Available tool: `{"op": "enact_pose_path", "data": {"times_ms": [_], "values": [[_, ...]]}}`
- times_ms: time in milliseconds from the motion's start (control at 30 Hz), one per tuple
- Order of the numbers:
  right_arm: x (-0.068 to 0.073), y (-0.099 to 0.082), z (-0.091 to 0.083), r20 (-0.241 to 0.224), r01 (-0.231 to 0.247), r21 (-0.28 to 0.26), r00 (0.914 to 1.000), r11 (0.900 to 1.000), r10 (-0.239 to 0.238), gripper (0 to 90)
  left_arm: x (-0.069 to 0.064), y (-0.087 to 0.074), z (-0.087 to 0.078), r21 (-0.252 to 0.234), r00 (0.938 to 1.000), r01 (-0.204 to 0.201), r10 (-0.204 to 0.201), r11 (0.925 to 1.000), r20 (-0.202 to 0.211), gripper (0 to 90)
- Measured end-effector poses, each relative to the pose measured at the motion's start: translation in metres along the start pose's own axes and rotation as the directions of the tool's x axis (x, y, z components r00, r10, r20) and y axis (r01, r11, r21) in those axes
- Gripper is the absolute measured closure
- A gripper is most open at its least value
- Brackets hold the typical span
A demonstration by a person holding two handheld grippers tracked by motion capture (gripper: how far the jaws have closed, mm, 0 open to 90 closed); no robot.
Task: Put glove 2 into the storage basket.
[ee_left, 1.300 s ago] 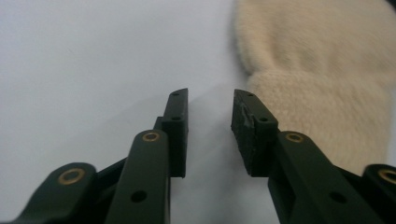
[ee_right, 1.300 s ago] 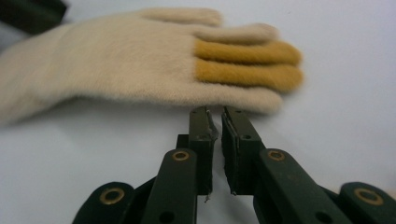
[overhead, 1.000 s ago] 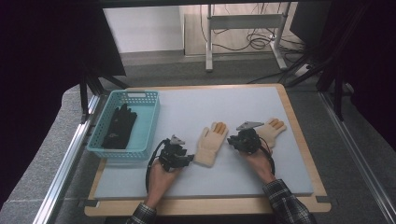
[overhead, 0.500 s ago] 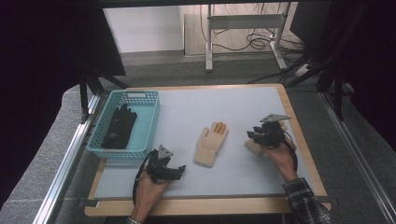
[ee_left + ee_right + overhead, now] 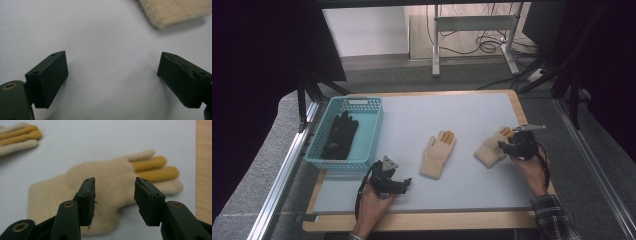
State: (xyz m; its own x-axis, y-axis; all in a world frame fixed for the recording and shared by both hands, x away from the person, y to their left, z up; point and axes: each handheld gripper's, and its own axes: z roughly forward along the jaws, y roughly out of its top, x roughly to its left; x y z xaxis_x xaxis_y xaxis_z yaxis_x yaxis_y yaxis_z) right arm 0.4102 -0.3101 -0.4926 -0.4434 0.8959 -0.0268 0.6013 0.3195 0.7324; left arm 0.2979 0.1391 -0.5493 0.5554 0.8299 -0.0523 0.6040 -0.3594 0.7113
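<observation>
altogether two cream gloves (image 5: 438,154), one black glove (image 5: 338,136), one basket (image 5: 362,104).

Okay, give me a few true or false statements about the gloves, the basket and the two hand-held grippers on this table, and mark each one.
1. A black glove lies in the blue basket. True.
2. The left hand-held gripper grips a cream glove. False: its jaws stand wide open over the bare mat.
3. Two cream gloves lie on the mat, the middle glove and the right glove. True.
4. The right hand-held gripper is clamped on the basket. False: its jaws are open above the right glove, having just been opening.
5. The cream gloves are stacked. False: they lie apart.
</observation>
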Motion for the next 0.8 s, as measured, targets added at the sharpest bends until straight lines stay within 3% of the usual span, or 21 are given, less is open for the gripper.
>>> {"op": "enact_pose_path", "data": {"times_ms": [200,333,367,633,700,800], "values": [[-0.002,-0.022,-0.003,-0.015,-0.047,0.024,0.9988,0.9986,0.047,56.4,0.000,0.000,0.000,0.000,1.0000,0.000,0.000,1.0000,0.000,9.9],[-0.003,-0.030,0.004,-0.075,-0.089,0.019,0.9931,0.9959,0.090,79.7,0.000,0.000,0.000,0.000,1.0000,0.000,0.000,1.0000,-0.001,9.9],[-0.002,-0.030,0.004,-0.080,-0.087,0.014,0.9929,0.9961,0.088,81.6,0.000,0.000,0.000,0.000,1.0000,0.000,0.000,1.0000,-0.001,9.9],[0.010,0.001,-0.030,-0.061,0.017,-0.006,0.9980,0.9998,-0.017,83.0,0.000,0.000,0.000,0.001,1.0000,0.000,0.000,1.0000,0.000,10.0],[0.016,0.013,-0.030,-0.059,0.048,0.010,0.9971,0.9988,-0.047,82.5,0.000,0.000,0.000,0.001,1.0000,0.000,0.000,1.0000,0.000,10.0],[0.028,0.030,-0.015,-0.051,0.102,0.032,0.9936,0.9942,-0.101,81.8,0.000,0.000,0.000,0.000,1.0000,0.000,0.000,1.0000,0.001,10.0]]}}
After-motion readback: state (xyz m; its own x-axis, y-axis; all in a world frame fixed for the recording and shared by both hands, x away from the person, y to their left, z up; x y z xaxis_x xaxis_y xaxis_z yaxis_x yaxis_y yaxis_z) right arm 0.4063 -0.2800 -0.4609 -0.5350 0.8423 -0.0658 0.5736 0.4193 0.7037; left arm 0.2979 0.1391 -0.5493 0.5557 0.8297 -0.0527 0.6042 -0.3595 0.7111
